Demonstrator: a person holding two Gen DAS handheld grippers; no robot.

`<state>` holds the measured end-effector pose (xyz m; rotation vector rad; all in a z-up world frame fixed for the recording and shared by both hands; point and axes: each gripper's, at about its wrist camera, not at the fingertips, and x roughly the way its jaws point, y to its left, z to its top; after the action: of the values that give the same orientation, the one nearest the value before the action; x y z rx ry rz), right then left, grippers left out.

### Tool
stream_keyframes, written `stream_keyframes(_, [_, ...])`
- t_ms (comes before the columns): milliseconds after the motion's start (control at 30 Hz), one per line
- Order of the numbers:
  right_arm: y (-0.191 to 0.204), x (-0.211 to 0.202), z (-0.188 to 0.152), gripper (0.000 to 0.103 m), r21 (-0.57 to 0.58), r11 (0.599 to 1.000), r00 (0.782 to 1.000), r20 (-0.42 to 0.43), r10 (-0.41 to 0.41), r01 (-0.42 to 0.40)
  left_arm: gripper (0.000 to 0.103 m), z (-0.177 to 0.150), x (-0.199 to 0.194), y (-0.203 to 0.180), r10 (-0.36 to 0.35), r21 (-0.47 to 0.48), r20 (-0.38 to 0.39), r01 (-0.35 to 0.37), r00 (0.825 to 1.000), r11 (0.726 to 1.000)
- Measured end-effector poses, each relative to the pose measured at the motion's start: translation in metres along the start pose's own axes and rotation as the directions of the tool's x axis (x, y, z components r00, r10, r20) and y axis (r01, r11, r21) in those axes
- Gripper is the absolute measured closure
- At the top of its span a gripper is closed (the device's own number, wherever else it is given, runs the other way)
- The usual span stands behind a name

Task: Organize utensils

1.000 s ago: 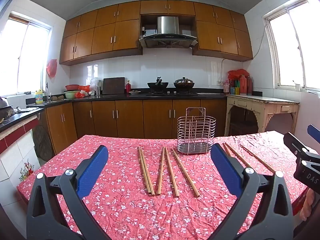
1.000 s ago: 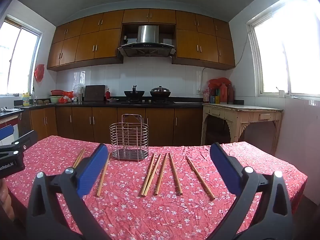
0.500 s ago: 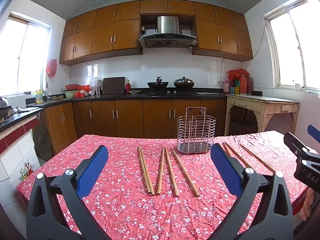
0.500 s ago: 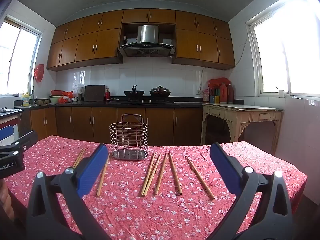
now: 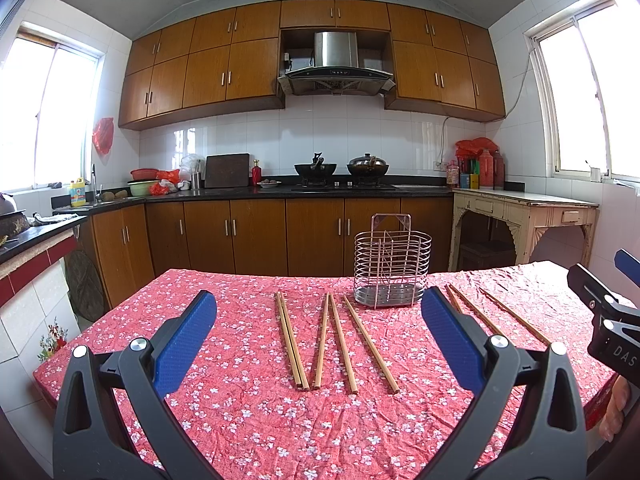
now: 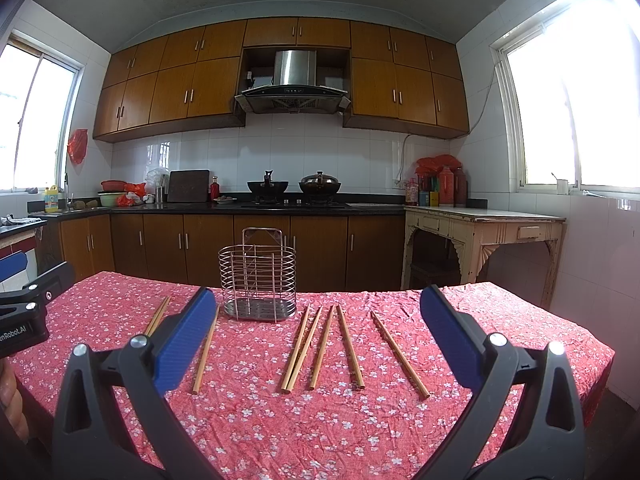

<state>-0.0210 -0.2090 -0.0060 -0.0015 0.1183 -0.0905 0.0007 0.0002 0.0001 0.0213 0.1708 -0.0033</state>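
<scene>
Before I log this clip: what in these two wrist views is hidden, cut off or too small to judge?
- Left wrist view: the right tongs' pad hides the near ends of two chopsticks right of the wire holder.
- Right wrist view: the left tongs' pad covers part of the chopsticks left of the holder.
- Either view: the other tongs are cut off by the frame edge.
- Holder compartments: wires too fine to count.

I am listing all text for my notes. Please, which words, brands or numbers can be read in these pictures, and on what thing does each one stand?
"DAS", cut off at the frame edge: on the right claw.
"nRobot.AI", its start cut off: on the left claw.
Yellow bottle label: too small to read.
Bottles and boxes on the side table: too blurred to read.
</scene>
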Motion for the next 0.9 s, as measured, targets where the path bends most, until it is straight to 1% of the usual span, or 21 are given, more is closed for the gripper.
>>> stream_keyframes(367, [0.0,0.001,0.0,0.004,0.001,1.0,1.0,-0.003,0.0,0.0,0.002,0.0,0.001,-0.002,0.0,0.001,-0.004,0.0,1.0,1.0])
stream_keyframes(533, [-0.005,0.011,-0.003,0.004,0.009,1.0,1.0,-0.028,0.004,-0.003,0.002,-0.002,0.007,0.001,0.005,0.0,-0.023,-0.005,1.0,1.0])
stream_keyframes(600, [-0.009,0.017,-0.005,0.004,0.018,1.0,0.999,-0.048,0.003,-0.003,0.002,-0.007,0.013,0.002,0.01,-0.003,-0.044,-0.01,0.999,1.0])
stream_keyframes(633, [-0.01,0.023,-0.009,0.004,0.022,1.0,0.998,-0.064,0.001,0.0,0.002,-0.019,0.022,-0.002,0.012,-0.005,-0.056,-0.012,0.998,1.0])
stream_keyframes(667, [-0.011,0.029,-0.013,0.004,0.026,1.0,0.997,-0.078,-0.002,0.004,0.002,-0.021,0.026,0.0,0.017,-0.007,-0.071,-0.018,0.997,1.0])
stream_keyframes(733, [-0.015,0.039,-0.017,0.004,0.035,0.999,0.993,-0.119,-0.012,0.016,0.002,-0.023,0.04,0.007,0.033,-0.016,-0.123,-0.035,0.992,0.999])
stream_keyframes(833, [-0.027,0.062,-0.027,0.004,0.05,0.997,0.978,-0.203,-0.04,0.051,0.002,-0.026,0.059,0.019,0.059,-0.031,-0.204,-0.067,0.977,0.997])
stream_keyframes(900, [-0.039,0.081,-0.036,0.004,0.064,0.994,0.959,-0.277,-0.065,0.086,0.002,-0.029,0.072,0.028,0.08,-0.035,-0.254,-0.092,0.964,0.995])
